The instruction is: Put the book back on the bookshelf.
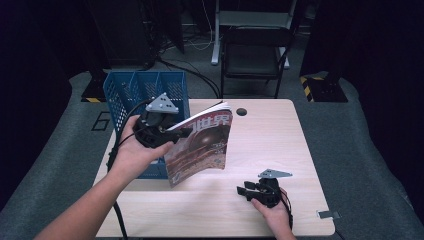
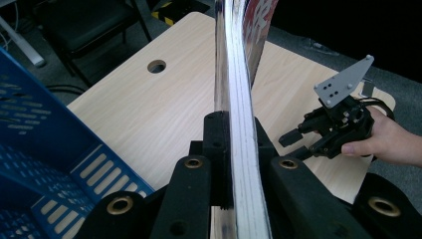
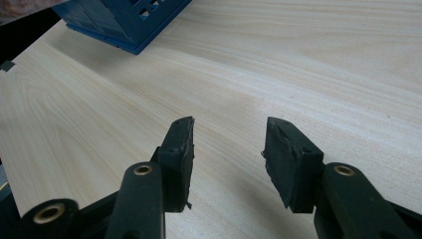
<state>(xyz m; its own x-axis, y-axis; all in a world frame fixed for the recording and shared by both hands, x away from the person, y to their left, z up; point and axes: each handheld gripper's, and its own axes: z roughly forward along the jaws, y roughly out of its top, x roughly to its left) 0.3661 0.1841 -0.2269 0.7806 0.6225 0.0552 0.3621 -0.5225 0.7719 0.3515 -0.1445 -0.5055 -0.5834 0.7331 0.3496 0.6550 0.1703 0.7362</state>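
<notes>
Above the left half of a pale wooden table (image 1: 280,145), the left gripper (image 1: 176,134) holds a magazine (image 1: 200,147) in the air, its jaws clamped on the edge nearest the hand. The magazine hangs almost upright with its cover facing the camera. The cover is glossy, mostly reddish brown, with a dark round shape in the middle and large white characters on a red band across the top. Its lower part bends a little, and its bottom edge is close to the table; whether it touches cannot be told. In the left gripper view, the stacked white page edges (image 2: 244,164) run straight up between the two black jaws, which press on both sides.

Behind the magazine, at the table's left edge, stands a blue plastic basket (image 1: 131,90) with perforated walls and dividers.

Near the front right of the table, the right gripper (image 1: 243,191) rests low in the person's hand, well apart from the magazine. Its jaws are spread, with bare wood between them.
</notes>
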